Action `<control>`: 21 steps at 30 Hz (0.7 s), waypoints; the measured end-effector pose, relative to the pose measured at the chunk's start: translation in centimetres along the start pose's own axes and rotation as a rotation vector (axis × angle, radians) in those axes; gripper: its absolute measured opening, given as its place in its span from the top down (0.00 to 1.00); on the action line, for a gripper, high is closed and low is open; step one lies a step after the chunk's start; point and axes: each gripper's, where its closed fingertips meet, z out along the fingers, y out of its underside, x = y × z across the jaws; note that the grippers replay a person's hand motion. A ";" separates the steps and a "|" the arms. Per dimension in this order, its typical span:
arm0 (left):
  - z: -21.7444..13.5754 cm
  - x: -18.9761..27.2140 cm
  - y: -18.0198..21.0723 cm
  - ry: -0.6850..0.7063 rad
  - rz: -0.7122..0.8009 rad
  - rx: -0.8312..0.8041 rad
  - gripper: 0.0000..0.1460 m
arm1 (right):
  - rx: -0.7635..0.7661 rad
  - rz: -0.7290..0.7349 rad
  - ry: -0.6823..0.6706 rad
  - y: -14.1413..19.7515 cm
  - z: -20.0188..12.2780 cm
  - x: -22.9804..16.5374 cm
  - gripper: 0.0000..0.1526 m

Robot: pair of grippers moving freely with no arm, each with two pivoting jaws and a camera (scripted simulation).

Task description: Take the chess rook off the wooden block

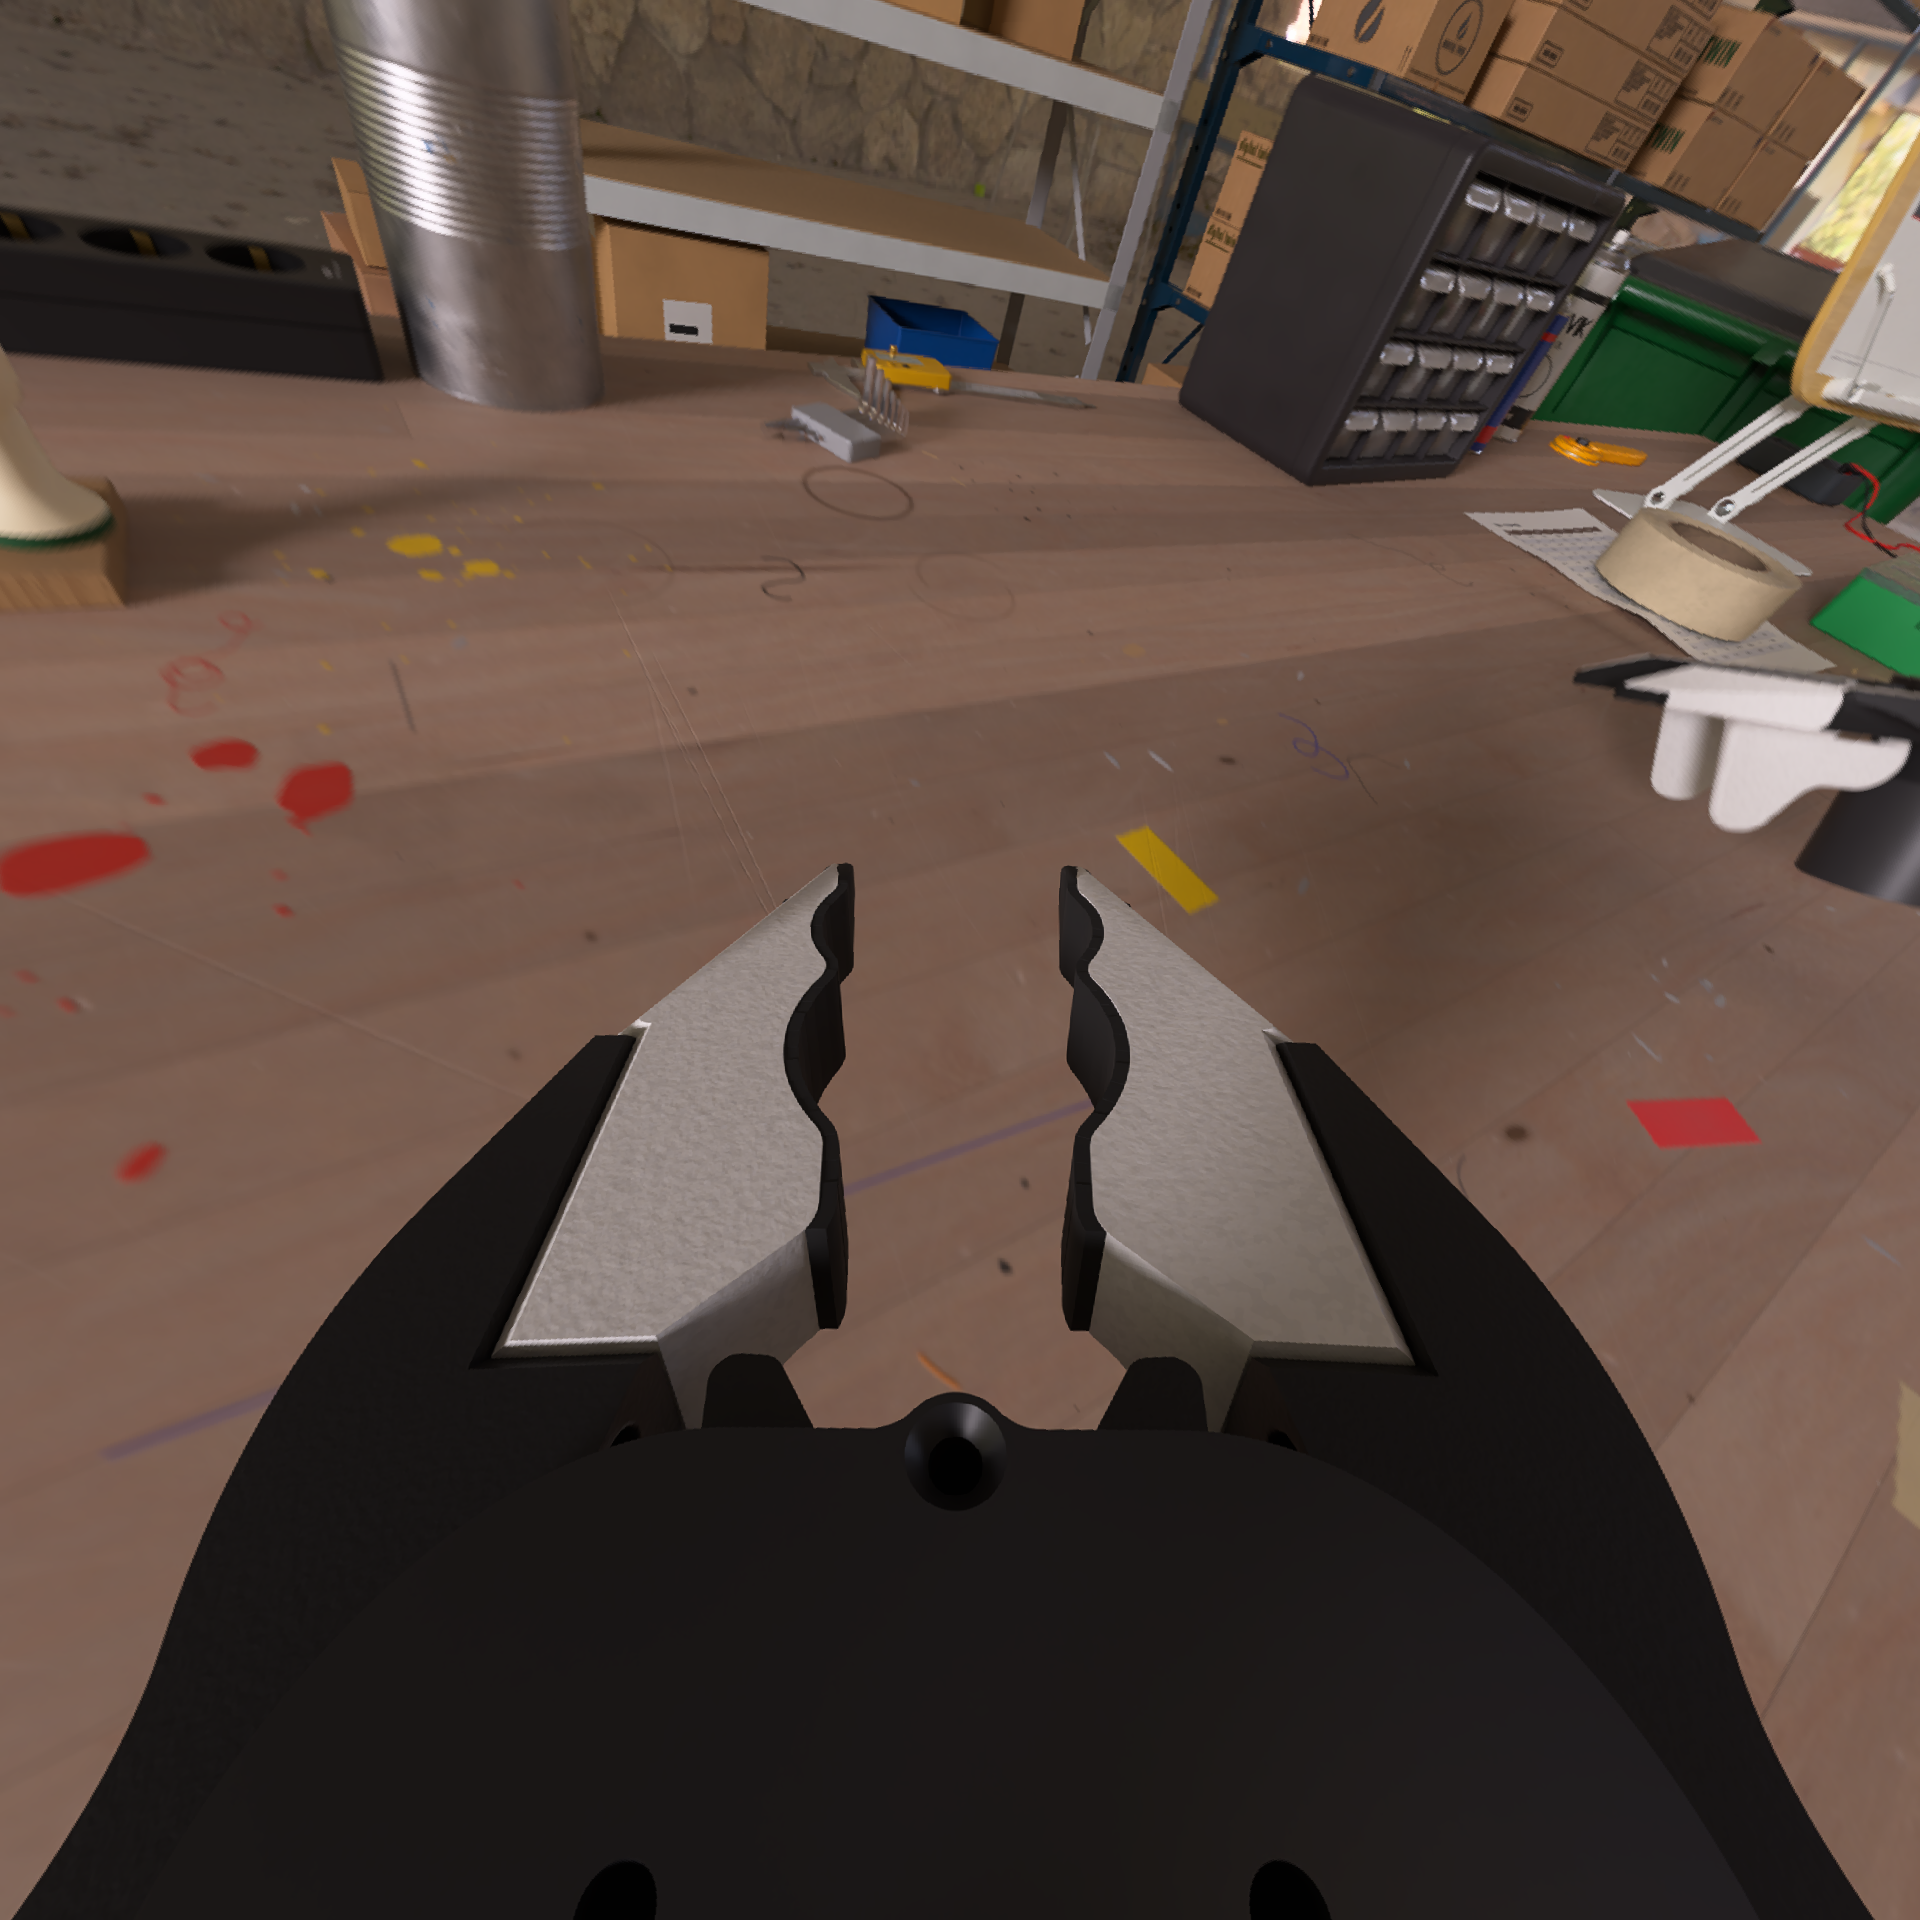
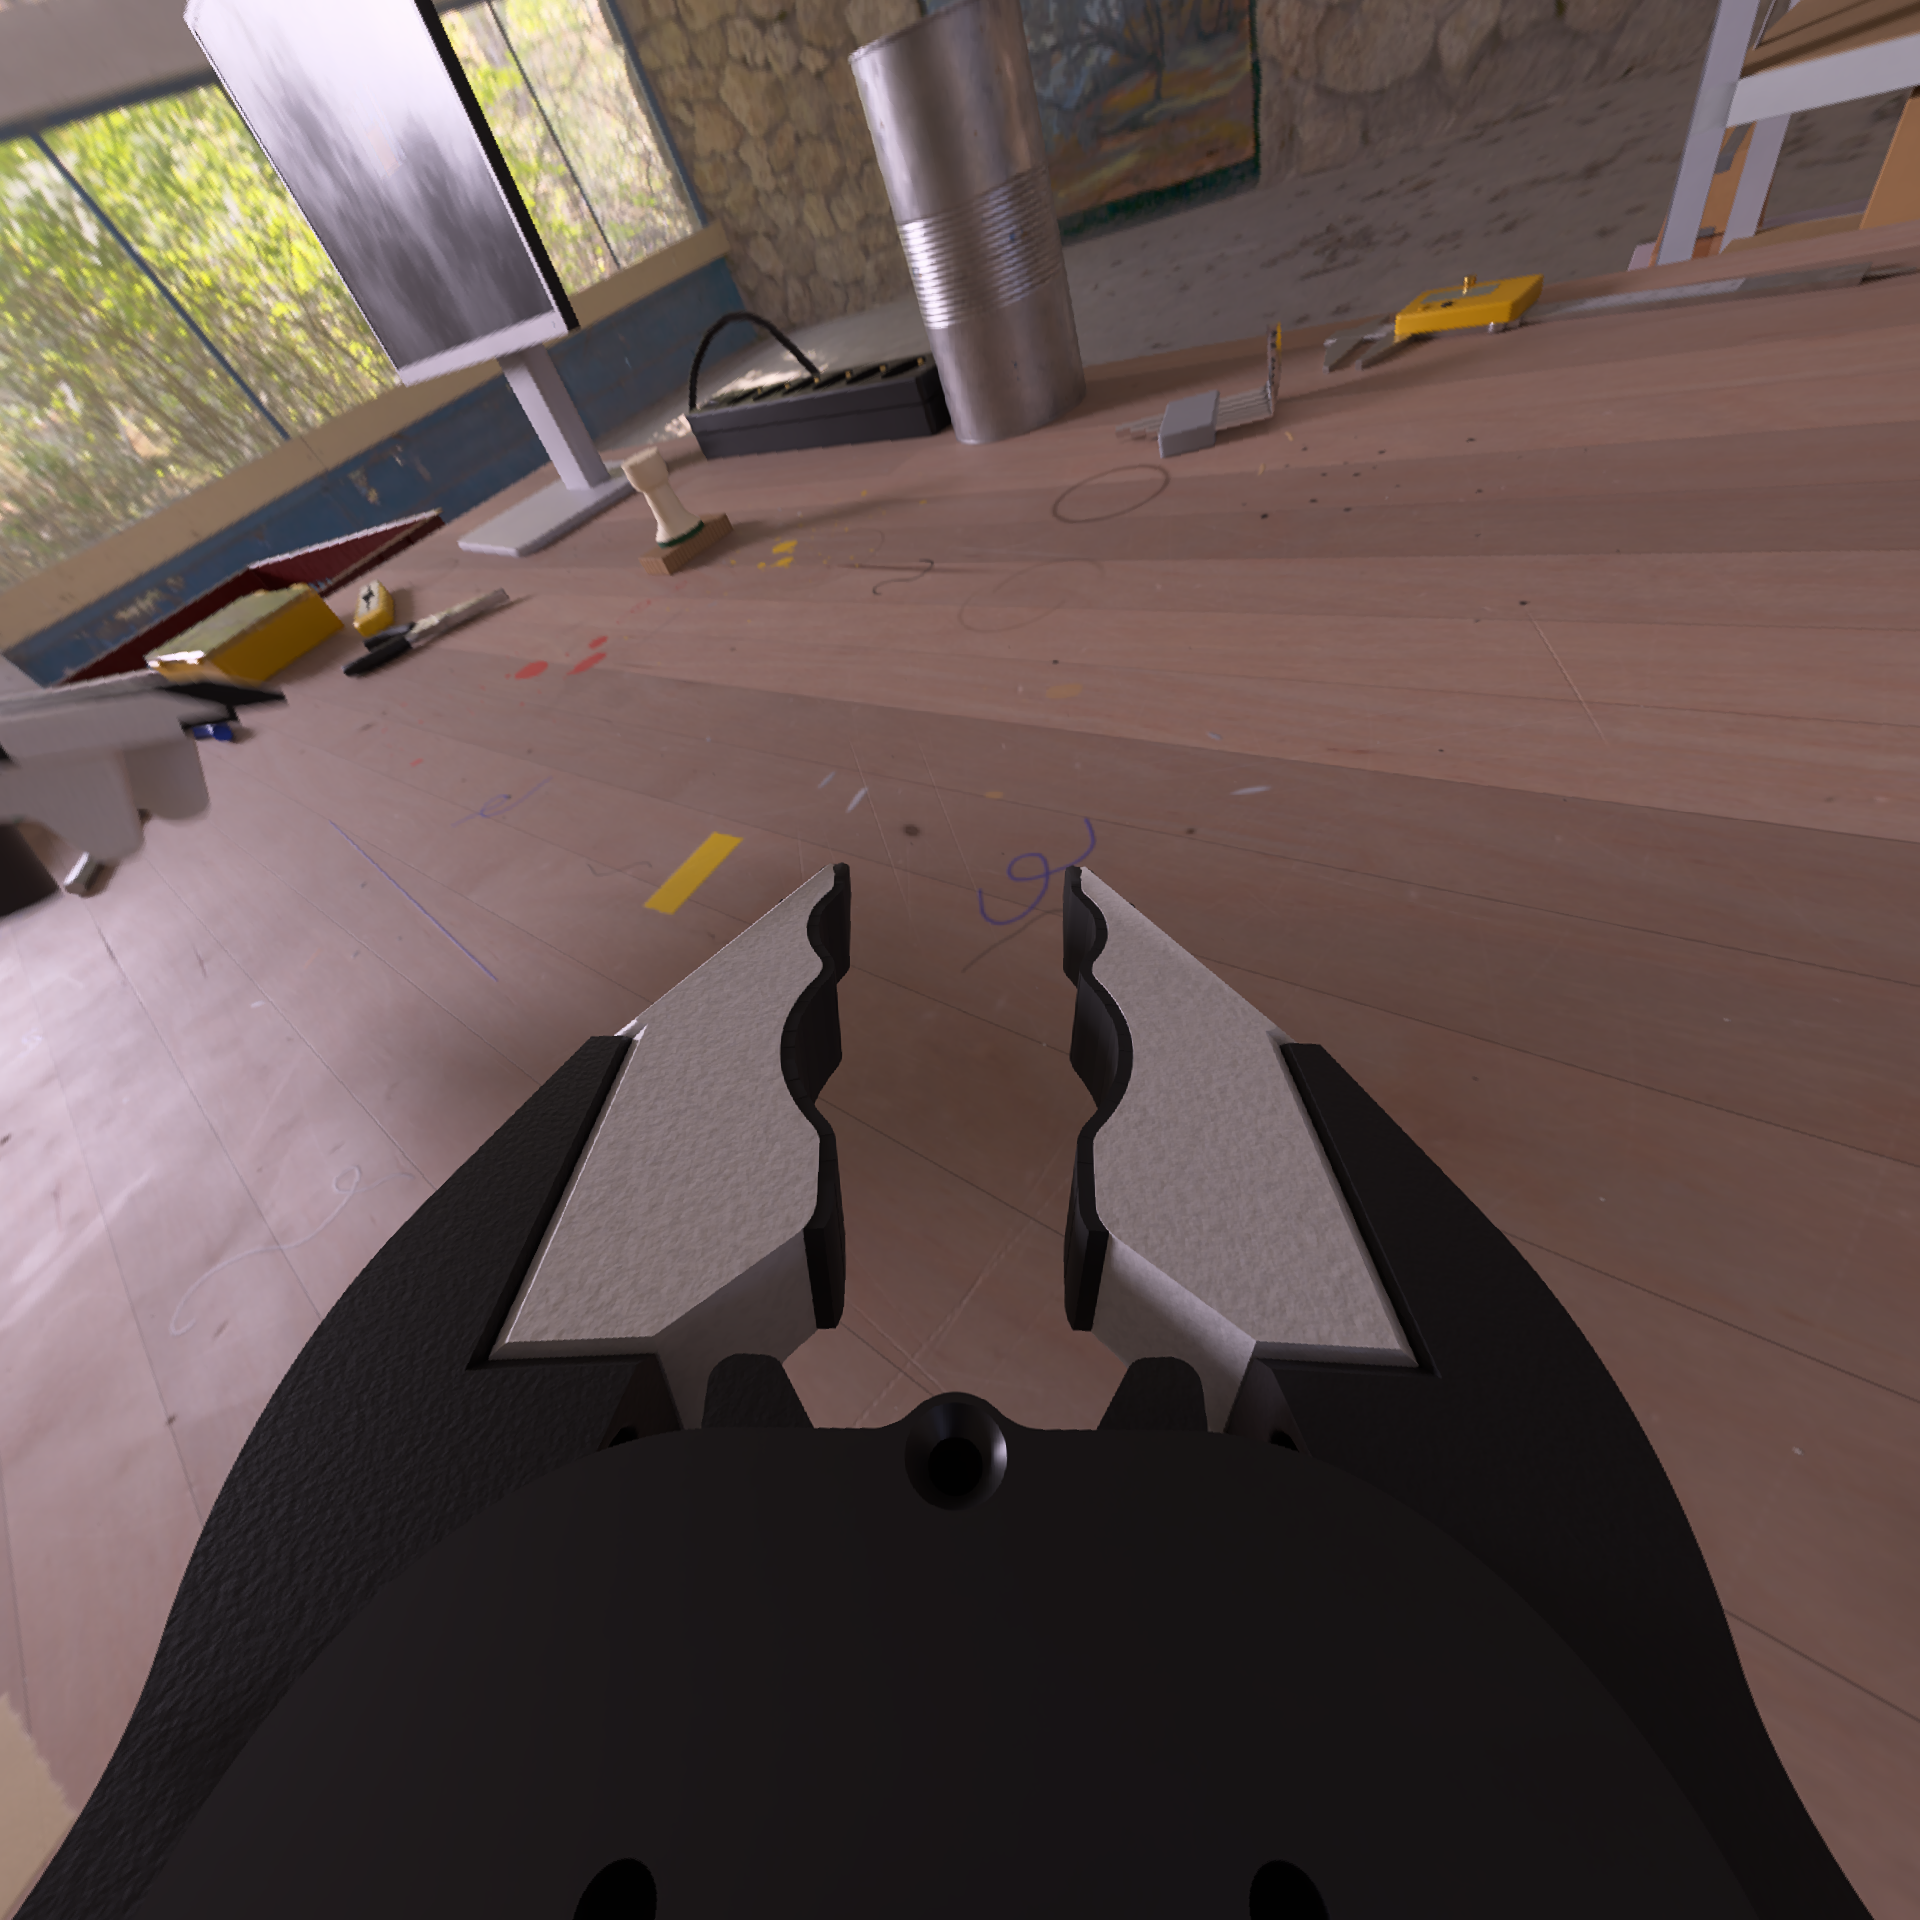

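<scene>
A cream chess rook (image 2: 657, 501) with a green felt base stands upright on a small wooden block (image 2: 688, 548), far ahead and left in the right wrist view. In the left wrist view only the rook's lower part (image 1: 42, 494) and the block (image 1: 62, 566) show at the left edge. My left gripper (image 1: 956, 883) is open and empty above the bare table. My right gripper (image 2: 956, 883) is open and empty, well short of the rook. The right gripper also shows at the right edge of the left wrist view (image 1: 1766, 758), and the left gripper at the left edge of the right wrist view (image 2: 94, 769).
A tall metal cylinder (image 2: 971, 229) and a dark tray (image 2: 821, 416) stand behind the rook, a monitor on a stand (image 2: 416, 208) to its left. A black drawer cabinet (image 1: 1392, 291), a tape roll (image 1: 1694, 571), a yellow tool (image 2: 1465, 301) and a marker (image 2: 384, 649) lie around the wooden table (image 2: 1351, 727).
</scene>
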 end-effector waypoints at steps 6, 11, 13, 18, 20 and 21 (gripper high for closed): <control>3.3 -8.4 -7.7 -0.196 0.111 -0.220 0.73 | -0.020 0.008 -0.019 0.4 -0.1 0.4 0.73; 9.5 -20.8 -11.3 -0.434 0.156 -0.489 0.65 | -0.013 0.044 -0.071 0.3 -0.3 -0.3 0.73; 11.5 -24.7 -10.8 -0.486 0.094 -0.600 0.65 | -0.022 0.047 -0.089 0.5 -0.3 -0.6 0.73; 14.9 -29.3 -8.0 -0.514 -0.043 -0.783 0.65 | -0.035 0.037 -0.119 0.8 -0.3 -1.2 0.73; 15.6 -30.4 -7.5 -0.551 -0.071 -0.803 0.65 | -0.050 0.033 -0.131 1.1 -0.3 -1.3 0.73; 15.8 -30.7 -7.4 -0.565 -0.092 -0.802 0.67 | -0.061 0.032 -0.137 1.3 -0.2 -1.4 0.73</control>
